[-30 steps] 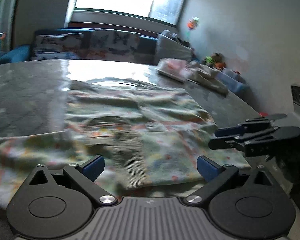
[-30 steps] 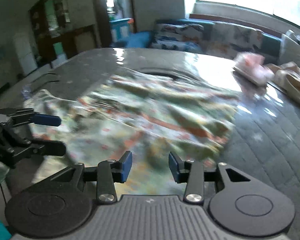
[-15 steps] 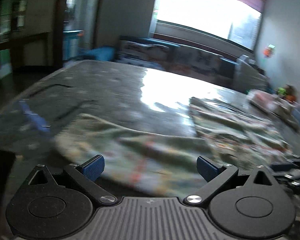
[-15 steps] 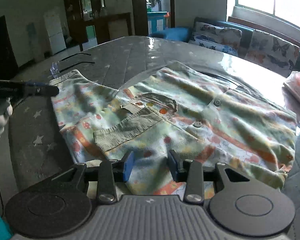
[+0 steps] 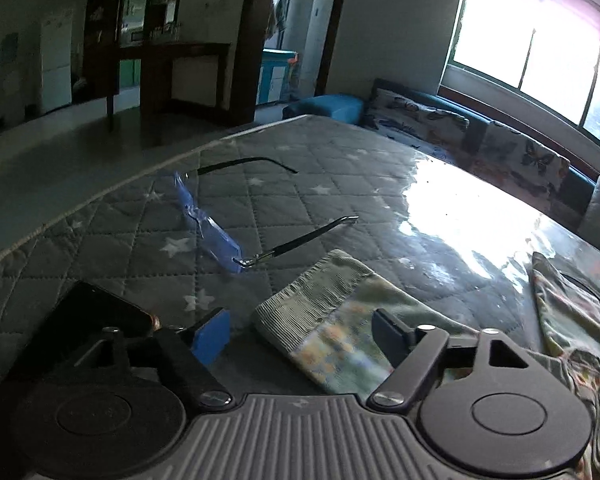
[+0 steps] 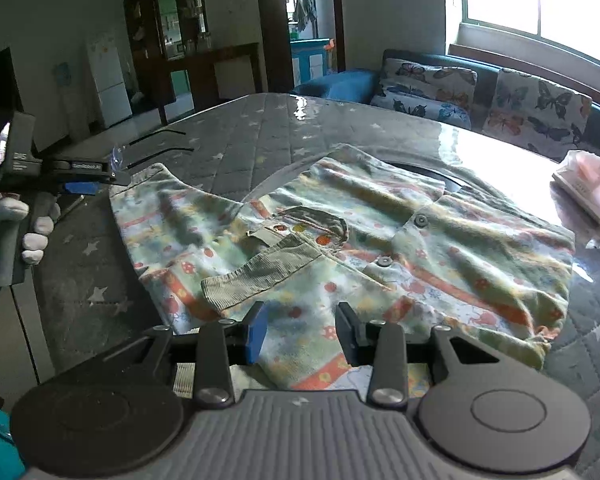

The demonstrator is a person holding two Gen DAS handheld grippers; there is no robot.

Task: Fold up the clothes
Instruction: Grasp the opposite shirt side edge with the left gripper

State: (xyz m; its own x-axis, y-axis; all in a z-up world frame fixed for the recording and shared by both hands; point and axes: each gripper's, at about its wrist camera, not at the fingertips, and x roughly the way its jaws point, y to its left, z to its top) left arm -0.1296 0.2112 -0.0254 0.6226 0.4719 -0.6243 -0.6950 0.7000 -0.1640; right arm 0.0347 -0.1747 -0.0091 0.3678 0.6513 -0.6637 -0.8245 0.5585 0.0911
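- The child's shirt [image 6: 340, 248], pale green with orange bands and small printed figures, lies spread flat on the quilted star-print table [image 6: 240, 140], filling the middle of the right wrist view.
- One sleeve with a ribbed cuff [image 6: 256, 276] is folded in across the shirt's front; the cuff end lies at about 11 o'clock from the right gripper [image 6: 300, 334].
- The right gripper's jaws are part-spread over the shirt's near hem. Cloth shows between the pads, but whether they press on it cannot be told.
- The other sleeve [image 5: 332, 320] stretches out flat toward the table's left side, its ribbed cuff at the far end.
- The left gripper [image 5: 300, 338] sits low over this sleeve, jaws closing, the cuff between them; the blue left pad stands clear of the cloth.
- In the right wrist view a white-gloved hand [image 6: 32, 232] holds the left gripper at 9 o'clock.
- A pair of glasses [image 5: 236, 240] lies on the table at 11 o'clock from the left gripper, beyond the cuff and apart from it.
- A pink folded bundle [image 6: 588, 184] rests at 2 o'clock, near the table's far right edge.
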